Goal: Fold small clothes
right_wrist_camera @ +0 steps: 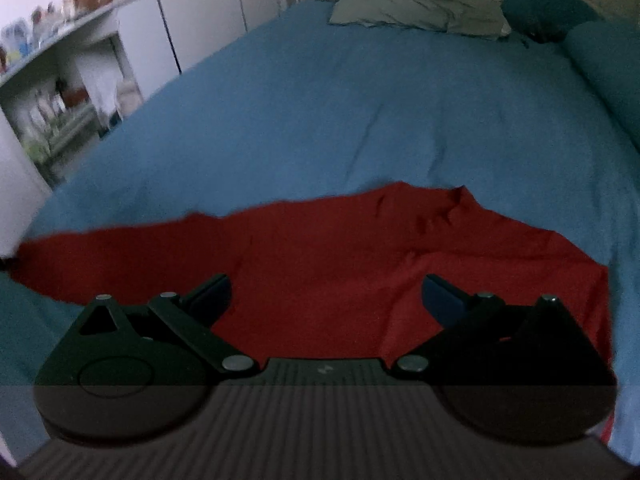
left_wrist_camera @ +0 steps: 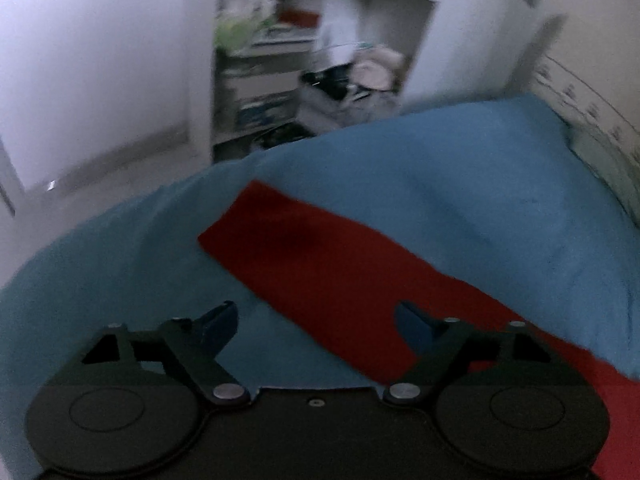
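Note:
A red garment (left_wrist_camera: pixel 336 268) lies spread on a blue bed sheet (left_wrist_camera: pixel 460 184). In the left wrist view one long part of it reaches away to the upper left. My left gripper (left_wrist_camera: pixel 316 320) is open and empty, just above the garment's near edge. In the right wrist view the red garment (right_wrist_camera: pixel 360 264) lies flat across the blue sheet (right_wrist_camera: pixel 340 120), with a sleeve stretching left. My right gripper (right_wrist_camera: pixel 326 292) is open and empty, hovering over the garment's near part.
A grey-green pillow (right_wrist_camera: pixel 420 12) and a teal bolster (right_wrist_camera: pixel 604 68) lie at the head of the bed. White shelves with clutter (right_wrist_camera: pixel 60 92) stand left of the bed. An open cupboard with piled things (left_wrist_camera: pixel 320 72) stands beyond the bed's edge.

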Demonstrator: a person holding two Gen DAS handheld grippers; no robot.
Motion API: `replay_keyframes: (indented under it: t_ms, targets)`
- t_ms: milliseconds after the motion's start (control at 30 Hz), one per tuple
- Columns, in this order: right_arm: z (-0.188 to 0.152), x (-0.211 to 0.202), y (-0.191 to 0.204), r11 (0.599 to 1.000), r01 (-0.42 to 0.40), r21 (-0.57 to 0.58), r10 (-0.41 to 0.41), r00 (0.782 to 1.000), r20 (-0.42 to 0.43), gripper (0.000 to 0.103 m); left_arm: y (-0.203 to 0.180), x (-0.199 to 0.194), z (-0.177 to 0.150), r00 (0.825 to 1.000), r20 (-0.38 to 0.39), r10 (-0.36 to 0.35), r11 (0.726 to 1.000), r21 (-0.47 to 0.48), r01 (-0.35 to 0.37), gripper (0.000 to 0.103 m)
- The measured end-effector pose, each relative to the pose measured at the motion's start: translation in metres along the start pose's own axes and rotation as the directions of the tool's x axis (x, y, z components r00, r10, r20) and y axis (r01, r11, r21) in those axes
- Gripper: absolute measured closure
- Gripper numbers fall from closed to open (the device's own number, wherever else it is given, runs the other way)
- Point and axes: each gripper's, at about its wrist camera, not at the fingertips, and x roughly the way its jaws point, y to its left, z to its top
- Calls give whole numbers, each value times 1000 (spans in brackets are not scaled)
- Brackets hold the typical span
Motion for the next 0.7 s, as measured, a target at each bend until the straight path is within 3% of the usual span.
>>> replay_keyframes:
  t_ms: [67, 133, 233, 300, 367, 400, 500, 600, 700]
  targets:
    - [-8, 8, 1, 1000, 2, 2, -2, 1000, -9, 0, 6, 21, 3, 1000, -9, -6, 999, -45, 6, 35]
    - [-14, 16, 2, 1000, 6, 10, -6, 1000, -23, 0, 12, 38, 6, 1000, -25, 0, 997, -75, -2, 45]
    - [-21, 23, 1, 1000, 12, 14, -11, 1000, -29, 0, 15, 48, 10, 1000, 18, 24, 995, -101, -23, 47]
    - [-24, 25, 1, 1000, 12, 17, -12, 999, -30, 0, 11, 51, 15, 998, 38, 56, 995, -90, -52, 55]
    - [-27, 24, -2, 1000, 8, 19, -8, 999, -32, 0, 8, 53, 19, 993, 47, 105, 993, -66, -102, 92]
    - [-28, 24, -4, 1000, 10, 22, -9, 999, -33, 0, 7, 53, 20, 994, 40, 99, 993, -62, -97, 96]
    - [-31, 19, -11, 999, 16, 46, -15, 1000, -23, 0, -1, 43, 24, 993, 59, 105, 994, -47, -102, 98]
    - [-32, 11, -23, 996, 17, 85, -17, 1000, 0, 0, -27, 17, 27, 990, 126, 70, 997, 27, -74, 98]
    - [-33, 3, -37, 993, 26, 116, -29, 999, 26, 0, -73, -23, 23, 982, 188, -31, 989, 150, 3, 98]
